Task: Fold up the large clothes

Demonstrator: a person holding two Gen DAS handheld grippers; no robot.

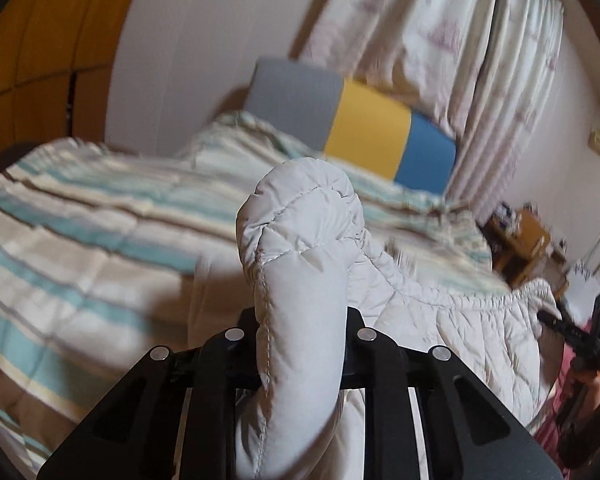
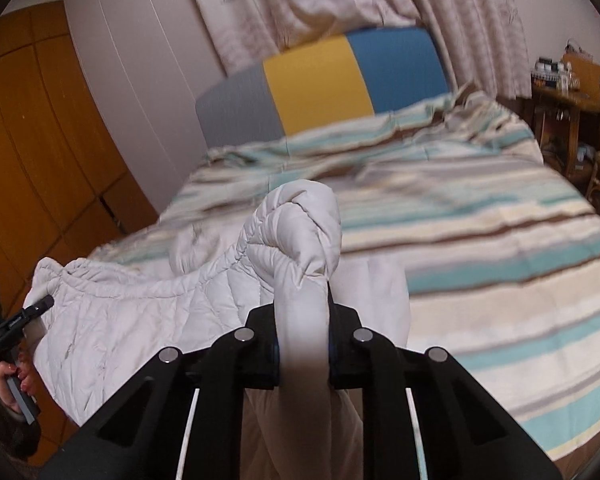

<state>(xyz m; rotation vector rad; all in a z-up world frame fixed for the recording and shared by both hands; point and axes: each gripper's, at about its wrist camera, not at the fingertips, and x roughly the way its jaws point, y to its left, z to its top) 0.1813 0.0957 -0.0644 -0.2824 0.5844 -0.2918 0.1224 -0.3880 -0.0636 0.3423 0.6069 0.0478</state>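
Folding has barely begun: left gripper (image 1: 300,364) and right gripper (image 2: 302,352) each have jaws clamped on the white quilted jacket (image 1: 420,320), lifted unfolded over the bed (image 2: 480,240).

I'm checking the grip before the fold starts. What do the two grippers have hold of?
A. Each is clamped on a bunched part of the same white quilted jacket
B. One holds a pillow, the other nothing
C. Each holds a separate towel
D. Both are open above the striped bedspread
A: the left gripper and the right gripper each have their jaws shut on a bunched fold of the white quilted jacket, which spans between them above the striped bedspread.
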